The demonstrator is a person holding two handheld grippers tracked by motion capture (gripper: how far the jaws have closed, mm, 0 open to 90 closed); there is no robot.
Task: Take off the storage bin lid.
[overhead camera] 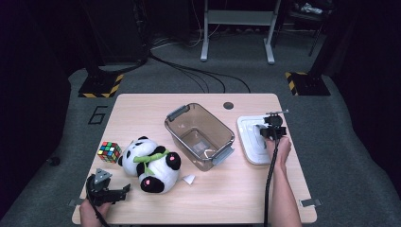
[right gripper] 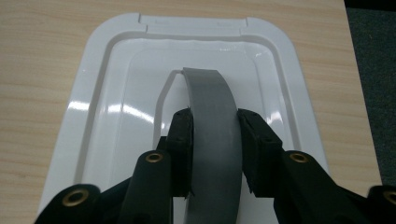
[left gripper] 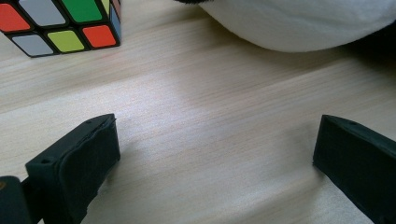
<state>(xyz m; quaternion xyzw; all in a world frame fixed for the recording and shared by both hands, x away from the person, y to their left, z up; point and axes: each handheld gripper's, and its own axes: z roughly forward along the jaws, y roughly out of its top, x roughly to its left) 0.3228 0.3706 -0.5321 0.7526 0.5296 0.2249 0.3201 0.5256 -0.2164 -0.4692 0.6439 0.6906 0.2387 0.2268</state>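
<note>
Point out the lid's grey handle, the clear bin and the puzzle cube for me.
grey handle (right gripper: 212, 140), right gripper view: middle of the strap between the jaws.
clear bin (overhead camera: 177, 128), high view: its near left wall.
puzzle cube (left gripper: 70, 21), left gripper view: its top face.

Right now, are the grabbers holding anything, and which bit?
The right gripper pinches the grey handle of the white lid, one jaw on each side. The left gripper is open and holds nothing.

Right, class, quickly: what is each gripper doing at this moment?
Left gripper: open, holding nothing, over the table.
Right gripper: shut on the grey handle of the white lid.
</note>
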